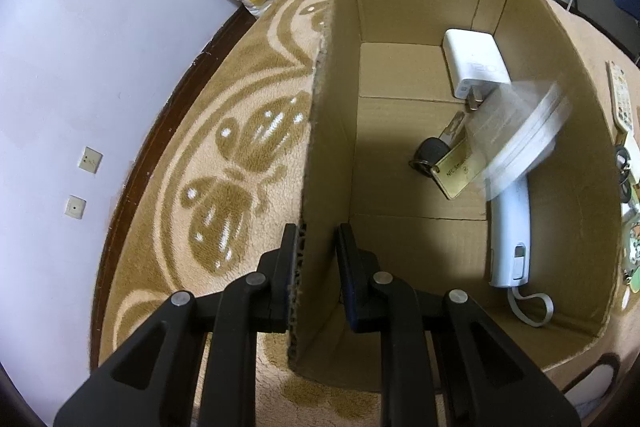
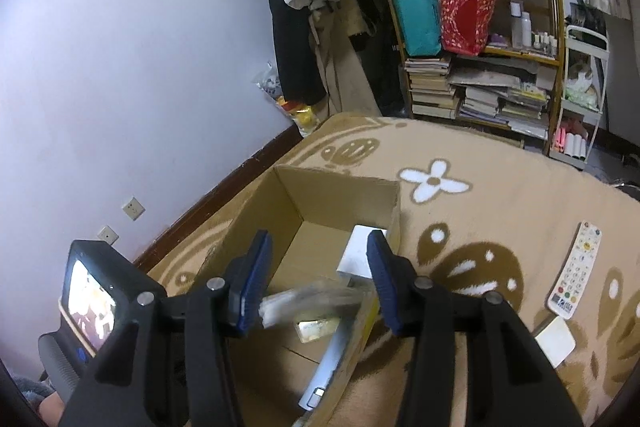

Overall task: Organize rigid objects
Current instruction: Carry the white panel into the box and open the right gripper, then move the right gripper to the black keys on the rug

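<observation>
Gripper on our left [image 1: 316,259] straddles the near wall of the cardboard box [image 1: 420,7], outer finger against the cardboard, inner finger just inside with a slight gap; we judge it pinches the wall to steady the box while things go in, though full contact is hard to confirm. Our right gripper [image 2: 318,287] hangs above the box with jaws spread wide and nothing between them.

Largest first: the patterned blanket [image 1: 224,155] covers what looks like a bed and carries everything. On it stands the box, top open, so items can drop straight down.

Inside, a pale handheld device [image 1: 510,239] with a cord loop lies along the right wall. A clear, blurred disc-like thing [image 1: 520,139] is in mid-air or tumbling over it, under the open right gripper; we judge it is just let go, but blur hides what it is. A white charger [image 1: 476,63] sits in the far corner. A gold card [image 1: 456,171] lies mid-floor, touching a small dark key fob [image 1: 430,151].

Outside, well apart from the box, a white remote [image 2: 574,271] lies on the blanket with a small white square card [image 2: 556,341] near it. We judge these go in next, so the task is partly done.
</observation>
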A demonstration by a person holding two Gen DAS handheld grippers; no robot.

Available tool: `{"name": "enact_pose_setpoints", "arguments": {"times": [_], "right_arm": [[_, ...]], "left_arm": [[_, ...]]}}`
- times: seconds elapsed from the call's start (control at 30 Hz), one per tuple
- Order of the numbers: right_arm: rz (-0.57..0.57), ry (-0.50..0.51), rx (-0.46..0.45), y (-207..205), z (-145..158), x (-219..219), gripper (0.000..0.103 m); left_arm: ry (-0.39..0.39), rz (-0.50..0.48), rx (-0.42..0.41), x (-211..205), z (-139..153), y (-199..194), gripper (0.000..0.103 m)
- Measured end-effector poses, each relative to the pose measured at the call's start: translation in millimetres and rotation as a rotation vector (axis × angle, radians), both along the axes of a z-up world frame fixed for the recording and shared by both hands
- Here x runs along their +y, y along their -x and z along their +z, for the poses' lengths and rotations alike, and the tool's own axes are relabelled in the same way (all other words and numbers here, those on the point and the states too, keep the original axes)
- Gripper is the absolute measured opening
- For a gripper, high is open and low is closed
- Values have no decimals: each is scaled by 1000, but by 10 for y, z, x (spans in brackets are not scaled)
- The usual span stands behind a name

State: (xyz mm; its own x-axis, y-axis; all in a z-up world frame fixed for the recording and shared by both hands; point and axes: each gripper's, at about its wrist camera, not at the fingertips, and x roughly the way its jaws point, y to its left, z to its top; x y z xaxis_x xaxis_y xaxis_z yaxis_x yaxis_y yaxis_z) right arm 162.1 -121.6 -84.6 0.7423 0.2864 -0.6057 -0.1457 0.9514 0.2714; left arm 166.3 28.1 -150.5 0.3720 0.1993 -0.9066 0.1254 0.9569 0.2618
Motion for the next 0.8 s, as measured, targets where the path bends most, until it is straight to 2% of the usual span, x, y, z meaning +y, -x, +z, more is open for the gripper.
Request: {"name": "enact_pose_setpoints", "arguments": {"times": [0.07, 0.2, 0.37, 0.5, 0.8], "right_arm": [[-12, 12, 2, 12, 25, -36, 75], [-54, 42, 35, 36, 56, -194, 83], [-112, 59, 55, 129, 82, -434, 103], [-168, 104, 79, 148, 77, -603, 103], [-247, 75, 188, 166, -191, -974, 103]], "left_arm": [[-6, 1, -2, 8, 6, 2, 19], [-13, -3, -4, 4, 2, 9, 19], [-15, -4, -4, 0, 2, 8, 19], [-16, -5, -4, -1, 5, 7, 19], [-15, -5, -4, 0, 5, 6, 19]]}}
